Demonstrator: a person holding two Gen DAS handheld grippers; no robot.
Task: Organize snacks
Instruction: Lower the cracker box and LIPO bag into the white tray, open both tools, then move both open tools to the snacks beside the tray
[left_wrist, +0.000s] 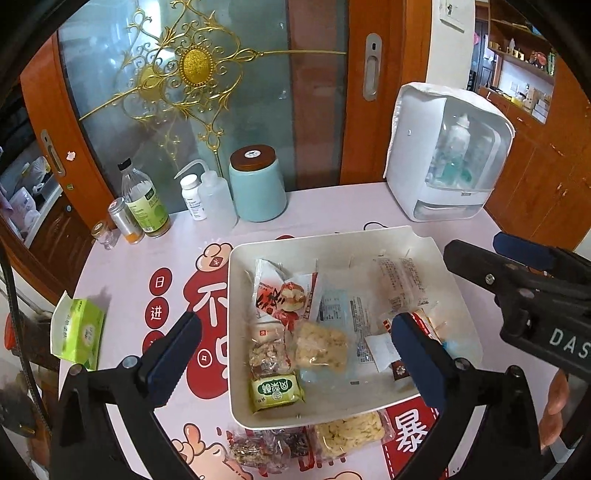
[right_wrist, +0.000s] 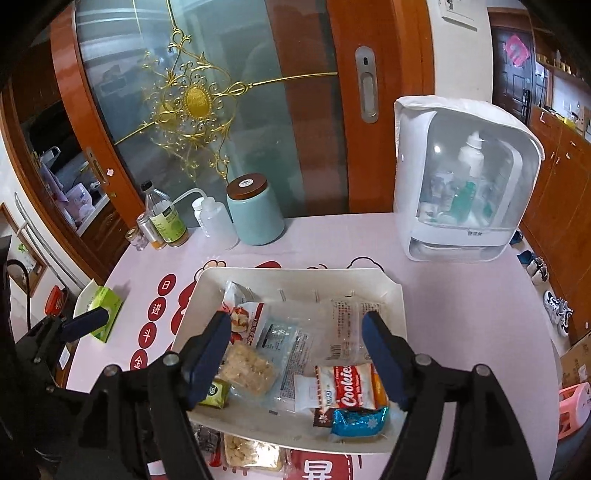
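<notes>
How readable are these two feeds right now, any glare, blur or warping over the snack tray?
Left wrist view: strong fisheye bending at the door frame, dark corners, tray sharp, clear wrappers faintly shiny. Right wrist view: same barrel warp, Cookies packet lettering legible, soft glare on the white cabinet, no motion blur.

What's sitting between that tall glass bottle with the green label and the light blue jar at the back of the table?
Between the bottle and the blue jar stand a small white pill bottle and a translucent squeeze bottle with a bent spout. The left wrist view shows both best.
</notes>
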